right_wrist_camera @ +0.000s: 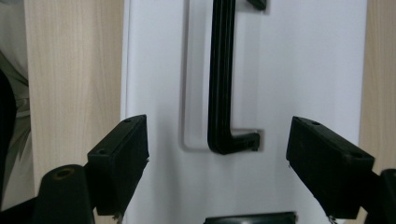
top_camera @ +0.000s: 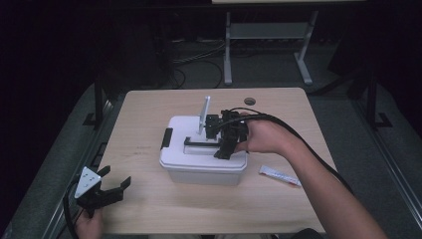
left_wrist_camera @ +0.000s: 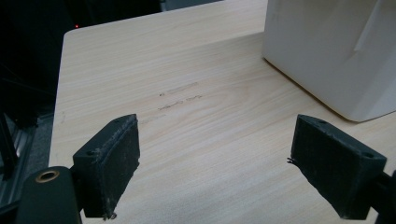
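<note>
Overhead, high view: the white lidded plastic storage box sits mid-way on the pale wooden surface, black latch on its left end.
Right gripper, high view: the right gripper hangs over the lid, just above the black flat carry handle; its grey plate stands upright.
Left gripper, high view: the left gripper rests at the near left corner, well apart from the box, jaws spread.
Stray item, high view: a small white sachet lies right of the box; its print is too small to read.
Left gripper view: jaws wide apart over bare surface, holding nothing; the box wall stands ahead to the right.
Right gripper view: jaws spread wide, empty, straddling the lid; the handle lies flat in its recess between them, nearer the left jaw.
Risk: the handle lies flush, so closing jaws would probably skid on the lid and miss it.
Second risk: a one-sided pull may tip or slide the box, since the left gripper does not steady it.
</note>
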{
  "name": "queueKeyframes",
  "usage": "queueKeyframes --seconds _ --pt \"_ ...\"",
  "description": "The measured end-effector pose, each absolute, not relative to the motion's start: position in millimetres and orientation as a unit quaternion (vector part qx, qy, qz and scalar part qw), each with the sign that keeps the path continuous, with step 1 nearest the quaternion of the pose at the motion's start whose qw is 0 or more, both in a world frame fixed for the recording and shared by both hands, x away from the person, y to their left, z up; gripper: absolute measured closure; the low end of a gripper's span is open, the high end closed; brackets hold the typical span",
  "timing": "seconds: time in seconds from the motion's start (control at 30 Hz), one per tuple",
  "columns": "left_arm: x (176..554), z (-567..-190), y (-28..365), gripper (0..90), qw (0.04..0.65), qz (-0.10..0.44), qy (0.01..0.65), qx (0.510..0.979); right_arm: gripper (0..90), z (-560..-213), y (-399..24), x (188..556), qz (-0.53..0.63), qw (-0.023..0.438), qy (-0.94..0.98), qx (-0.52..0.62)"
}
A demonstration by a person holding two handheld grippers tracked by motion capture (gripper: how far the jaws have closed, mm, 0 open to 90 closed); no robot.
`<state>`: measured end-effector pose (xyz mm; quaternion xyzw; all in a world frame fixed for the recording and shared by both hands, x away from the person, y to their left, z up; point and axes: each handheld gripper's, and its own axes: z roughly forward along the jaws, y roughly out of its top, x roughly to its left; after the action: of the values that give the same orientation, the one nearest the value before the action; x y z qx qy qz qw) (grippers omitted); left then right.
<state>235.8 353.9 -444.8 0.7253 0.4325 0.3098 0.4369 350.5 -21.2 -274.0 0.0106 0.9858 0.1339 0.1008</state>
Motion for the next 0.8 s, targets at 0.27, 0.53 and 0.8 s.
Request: queueKeyframes --seconds 0.27,0.53,0.8 --pt "235.6 -444.9 354.7 15.1 0.437 0.311 0.434 0.724 28.6 -278.5 -7.7 352.9 0.128 0.106 0.986 0.005" --pt "235.6 -444.9 355.1 15.1 0.439 0.310 0.435 0.723 40.6 -277.8 2.3 355.4 0.128 0.104 0.986 0.001" --pt "235.3 -444.5 356.8 15.1 0.443 0.310 0.438 0.718 54.3 -282.7 7.8 358.2 0.127 0.097 0.987 -0.001"
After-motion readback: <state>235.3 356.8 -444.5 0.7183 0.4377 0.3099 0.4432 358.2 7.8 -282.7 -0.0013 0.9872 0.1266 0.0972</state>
